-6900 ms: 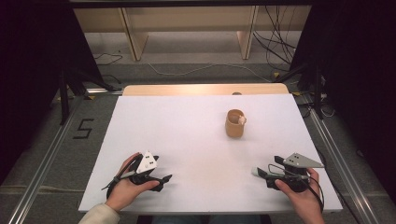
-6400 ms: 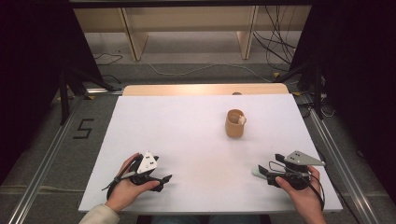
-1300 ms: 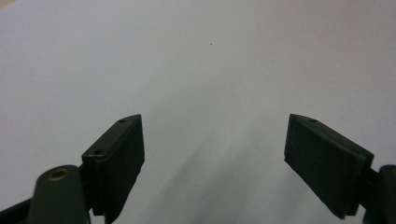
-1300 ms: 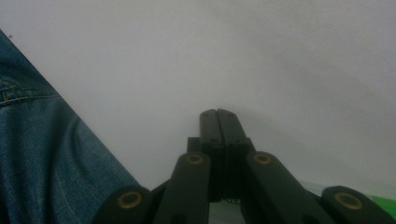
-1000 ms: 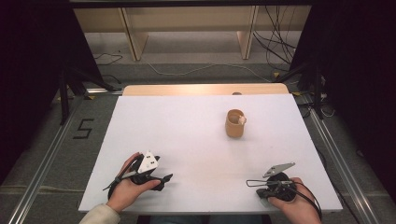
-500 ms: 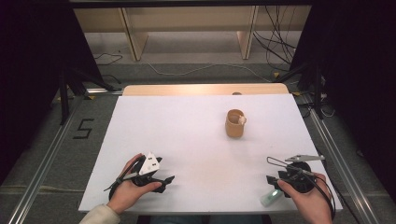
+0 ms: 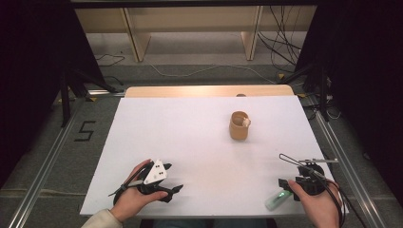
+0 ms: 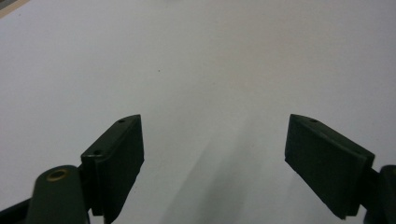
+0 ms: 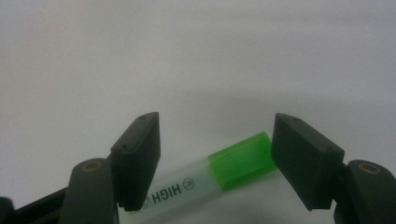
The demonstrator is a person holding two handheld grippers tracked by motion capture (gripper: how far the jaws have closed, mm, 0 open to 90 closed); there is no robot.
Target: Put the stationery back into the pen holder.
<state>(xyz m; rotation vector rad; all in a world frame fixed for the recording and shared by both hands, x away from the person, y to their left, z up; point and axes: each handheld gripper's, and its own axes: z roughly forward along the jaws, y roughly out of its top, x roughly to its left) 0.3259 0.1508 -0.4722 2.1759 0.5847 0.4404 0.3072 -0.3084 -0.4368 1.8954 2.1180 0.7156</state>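
A highlighter (image 7: 276,200) with a clear body and a green cap (image 9: 240,161) lies flat near the white table's (image 7: 199,142) front right edge. My right gripper (image 7: 284,187) hovers just over it. Its jaws have just been opening and stand wide (image 9: 215,135), with the highlighter lying slantwise between them and the pads not pressing on it. My left gripper (image 7: 172,178) rests at the front left, open (image 8: 215,140), with bare table between its jaws. A tan cup (image 7: 239,125) stands upright right of the table's middle, with something small and pale at its rim.
A wooden strip (image 7: 209,91) runs along the table's far edge. Metal rails (image 7: 45,161) flank the table on both sides. Shelf legs and cables (image 7: 285,52) lie on the floor beyond it. A "5" (image 7: 84,130) is marked on the floor at the left.
The right hand has moved to the right and its jaws have opened. The highlighter, unseen one second ago, now lies on the table beneath them. The left hand has kept still.
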